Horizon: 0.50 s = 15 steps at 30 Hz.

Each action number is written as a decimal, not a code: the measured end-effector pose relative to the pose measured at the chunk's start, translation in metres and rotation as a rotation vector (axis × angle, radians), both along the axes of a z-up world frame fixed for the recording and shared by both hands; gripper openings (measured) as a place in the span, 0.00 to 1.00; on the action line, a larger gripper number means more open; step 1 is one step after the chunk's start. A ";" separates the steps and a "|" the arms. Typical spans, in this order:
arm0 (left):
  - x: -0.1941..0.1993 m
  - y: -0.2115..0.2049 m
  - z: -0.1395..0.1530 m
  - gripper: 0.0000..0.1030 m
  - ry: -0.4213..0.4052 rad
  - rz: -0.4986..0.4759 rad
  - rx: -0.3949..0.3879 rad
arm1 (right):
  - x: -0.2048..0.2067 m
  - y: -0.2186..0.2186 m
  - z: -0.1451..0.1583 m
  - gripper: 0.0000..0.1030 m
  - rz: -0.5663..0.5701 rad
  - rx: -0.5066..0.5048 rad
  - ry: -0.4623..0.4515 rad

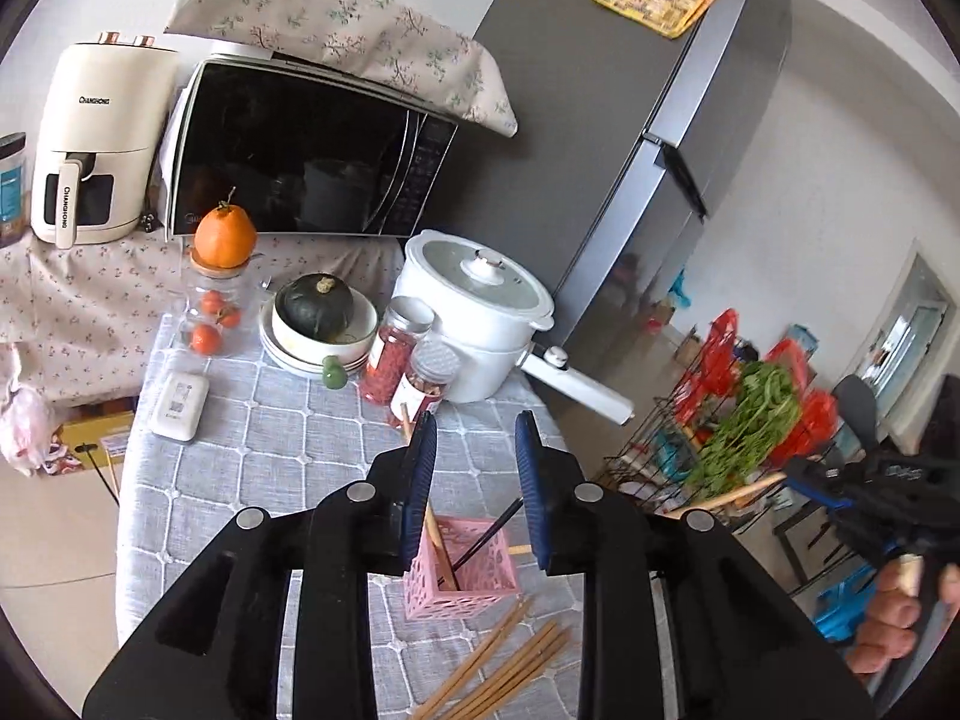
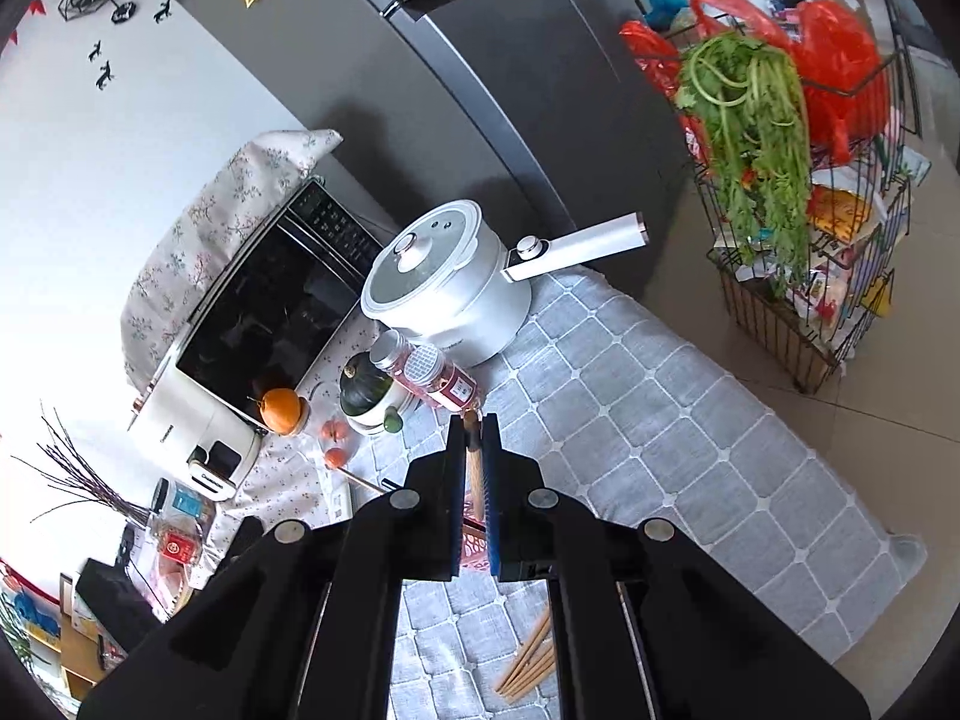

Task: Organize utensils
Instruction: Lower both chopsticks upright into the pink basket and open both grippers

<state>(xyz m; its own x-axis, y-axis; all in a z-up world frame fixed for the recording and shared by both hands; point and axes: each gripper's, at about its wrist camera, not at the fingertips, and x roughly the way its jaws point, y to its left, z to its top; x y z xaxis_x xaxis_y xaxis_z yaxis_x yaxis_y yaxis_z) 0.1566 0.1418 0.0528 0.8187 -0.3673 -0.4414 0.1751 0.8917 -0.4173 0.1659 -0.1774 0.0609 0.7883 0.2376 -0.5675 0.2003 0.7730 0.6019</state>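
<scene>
A pink perforated utensil holder (image 1: 459,570) stands on the grey checked tablecloth (image 1: 288,450), holding a wooden-handled utensil and dark chopsticks (image 1: 486,534). Several loose wooden chopsticks (image 1: 510,666) lie in front of it; they also show in the right wrist view (image 2: 528,660). My left gripper (image 1: 477,462) is open and empty, above the holder. My right gripper (image 2: 474,450) is shut on a wooden-handled utensil (image 2: 475,468), held above the pink holder (image 2: 474,546). The right gripper and the wooden handle (image 1: 744,489) also show at the right edge of the left wrist view.
A white electric pot (image 1: 480,312), two spice jars (image 1: 399,354), a bowl with a dark squash (image 1: 318,312), a jar with an orange on top (image 1: 219,294) and a white box (image 1: 180,405) stand behind. A microwave (image 1: 300,162), an air fryer (image 1: 90,144), the fridge (image 1: 600,120) and a wire rack with greens (image 2: 780,210) stand around.
</scene>
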 end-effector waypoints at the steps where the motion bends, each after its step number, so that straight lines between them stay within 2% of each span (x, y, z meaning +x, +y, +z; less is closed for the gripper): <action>1: -0.002 0.002 0.002 0.25 -0.006 0.004 -0.004 | 0.003 0.003 0.000 0.05 0.003 -0.006 0.003; 6: -0.007 0.007 0.009 0.28 -0.015 -0.002 -0.009 | 0.022 0.020 -0.008 0.05 0.020 -0.044 0.043; 13: 0.000 0.003 -0.002 0.31 0.029 -0.013 0.006 | 0.051 0.041 -0.035 0.06 0.037 -0.061 0.119; 15: 0.001 0.003 -0.005 0.33 0.035 -0.011 0.010 | 0.058 0.043 -0.042 0.09 0.045 -0.047 0.127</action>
